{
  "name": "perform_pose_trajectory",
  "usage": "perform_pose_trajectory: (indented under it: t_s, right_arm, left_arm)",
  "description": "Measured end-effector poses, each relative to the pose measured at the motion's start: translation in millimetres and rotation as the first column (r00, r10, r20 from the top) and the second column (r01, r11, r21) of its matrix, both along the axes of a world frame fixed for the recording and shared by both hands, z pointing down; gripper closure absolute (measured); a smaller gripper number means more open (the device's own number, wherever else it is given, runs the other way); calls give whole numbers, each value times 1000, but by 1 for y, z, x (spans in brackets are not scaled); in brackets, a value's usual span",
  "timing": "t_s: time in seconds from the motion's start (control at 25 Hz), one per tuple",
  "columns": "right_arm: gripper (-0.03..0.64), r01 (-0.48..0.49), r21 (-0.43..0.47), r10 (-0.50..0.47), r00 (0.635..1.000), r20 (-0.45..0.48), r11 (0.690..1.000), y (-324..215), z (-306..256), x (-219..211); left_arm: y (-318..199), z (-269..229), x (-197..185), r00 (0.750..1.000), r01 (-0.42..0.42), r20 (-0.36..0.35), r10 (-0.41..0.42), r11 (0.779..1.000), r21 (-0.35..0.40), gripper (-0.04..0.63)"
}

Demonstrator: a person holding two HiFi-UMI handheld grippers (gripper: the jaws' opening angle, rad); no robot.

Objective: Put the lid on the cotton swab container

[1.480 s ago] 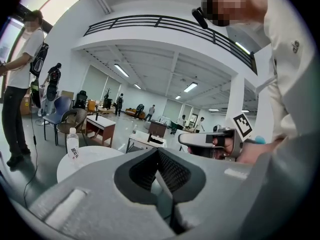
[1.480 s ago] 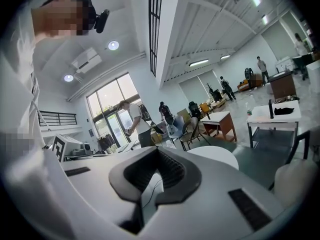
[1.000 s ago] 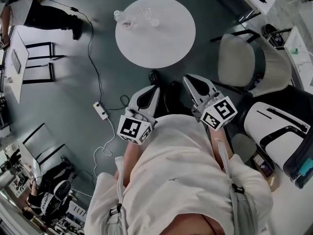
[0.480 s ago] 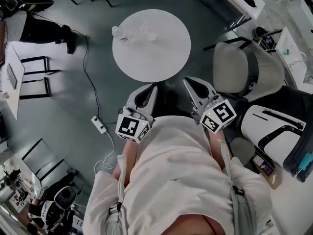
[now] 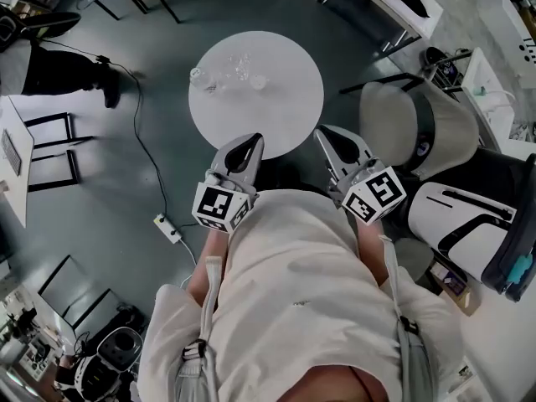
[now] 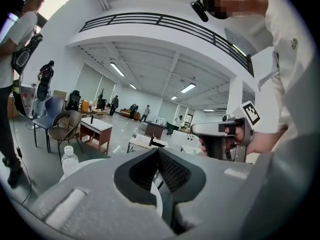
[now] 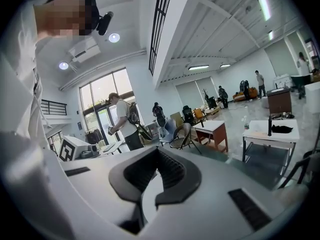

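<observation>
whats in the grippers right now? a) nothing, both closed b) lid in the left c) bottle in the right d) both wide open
a: the left gripper and the right gripper each show jaws together with nothing between them, while the small clear items sit untouched on the round table ahead.

Loose off-white short-sleeved shirt (image 5: 301,291), grey shoulder straps (image 5: 405,340). Left gripper (image 5: 252,140) and right gripper (image 5: 323,132) are both pale grey and tapered, each with a white cube (image 5: 216,208) carrying black square markers.
</observation>
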State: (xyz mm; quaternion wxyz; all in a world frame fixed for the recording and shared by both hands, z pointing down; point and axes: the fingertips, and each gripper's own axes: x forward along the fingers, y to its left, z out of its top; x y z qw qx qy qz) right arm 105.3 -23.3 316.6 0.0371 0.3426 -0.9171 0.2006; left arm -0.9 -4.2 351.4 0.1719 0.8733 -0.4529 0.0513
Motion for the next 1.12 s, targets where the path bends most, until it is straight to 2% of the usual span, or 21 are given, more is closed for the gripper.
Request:
perform_pose_trajectory:
  t_s: [0.2, 0.76, 0.96, 1.12]
  right_arm:
    - [611, -17, 10, 17, 1000, -13, 1000, -27, -2, -20]
    - [611, -119, -40, 115, 990, -76, 992, -75, 23, -50]
    - [611, -127, -58, 119, 985, -122, 990, -88, 37, -55]
    - [611, -104, -67, 89, 976, -199, 992, -105, 57, -58]
  left_arm:
    - [-29, 5, -18, 999, -39, 17, 39, 999, -12, 588]
    - [-86, 60, -50, 986, -160, 28, 166, 976, -146, 588]
    - [-97, 77, -51, 975, -206, 48, 218, 962, -182, 588]
    - [-108, 83, -54, 975, -205, 40, 217, 959, -197, 588]
